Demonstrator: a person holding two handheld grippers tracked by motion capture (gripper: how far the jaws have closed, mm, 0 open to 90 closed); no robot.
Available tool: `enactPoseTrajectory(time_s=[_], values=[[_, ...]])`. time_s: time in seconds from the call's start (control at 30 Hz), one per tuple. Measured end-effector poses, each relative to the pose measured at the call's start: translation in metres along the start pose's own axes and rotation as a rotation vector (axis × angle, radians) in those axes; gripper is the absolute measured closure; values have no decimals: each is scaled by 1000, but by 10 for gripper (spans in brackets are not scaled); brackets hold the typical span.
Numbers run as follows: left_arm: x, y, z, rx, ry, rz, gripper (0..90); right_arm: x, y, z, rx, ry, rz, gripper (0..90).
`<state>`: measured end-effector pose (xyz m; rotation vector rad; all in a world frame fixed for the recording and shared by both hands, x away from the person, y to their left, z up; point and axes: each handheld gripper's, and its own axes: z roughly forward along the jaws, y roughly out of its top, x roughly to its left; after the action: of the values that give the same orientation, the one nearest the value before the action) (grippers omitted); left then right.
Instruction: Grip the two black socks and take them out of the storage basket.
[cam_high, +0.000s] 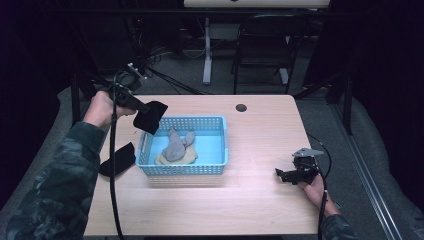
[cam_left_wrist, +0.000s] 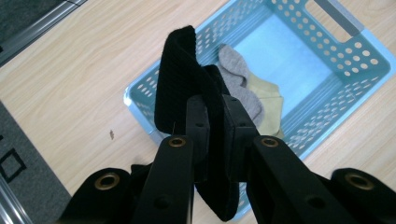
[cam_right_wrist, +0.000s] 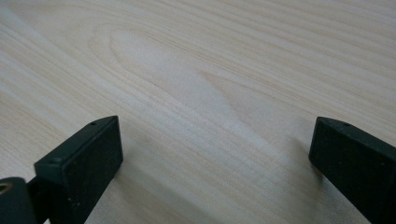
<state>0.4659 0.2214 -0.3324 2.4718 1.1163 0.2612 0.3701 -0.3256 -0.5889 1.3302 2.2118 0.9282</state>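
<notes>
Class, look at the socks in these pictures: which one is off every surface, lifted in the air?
The black sock pinched in the left gripper, hanging over the basket's left rim. The other black sock lies on the table; the grey sock and yellow sock lie inside the basket.

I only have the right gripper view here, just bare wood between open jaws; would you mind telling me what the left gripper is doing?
Observer: The left gripper is shut on a black sock, held above the near-left corner of the blue basket.
Operator: Thank you. Is anything in the basket already?
Observer: Yes, a grey sock lies on a yellow one at the basket's left end.
Operator: Are there more socks outside it?
Observer: One more black sock on the table, just left of the basket, under the left forearm.
Operator: And where is my gripper relative to the basket?
Observer: The right gripper sits low over the table to the basket's right, apart from it.
</notes>
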Motion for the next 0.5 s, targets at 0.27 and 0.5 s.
enactPoseTrajectory(time_s=[0.27,0.5], values=[[19,-25,-15,-17,22,-56,828,0,0,0,2,2,0,21],[32,-40,-19,-11,35,-90,827,0,0,0,2,0,1,21]])
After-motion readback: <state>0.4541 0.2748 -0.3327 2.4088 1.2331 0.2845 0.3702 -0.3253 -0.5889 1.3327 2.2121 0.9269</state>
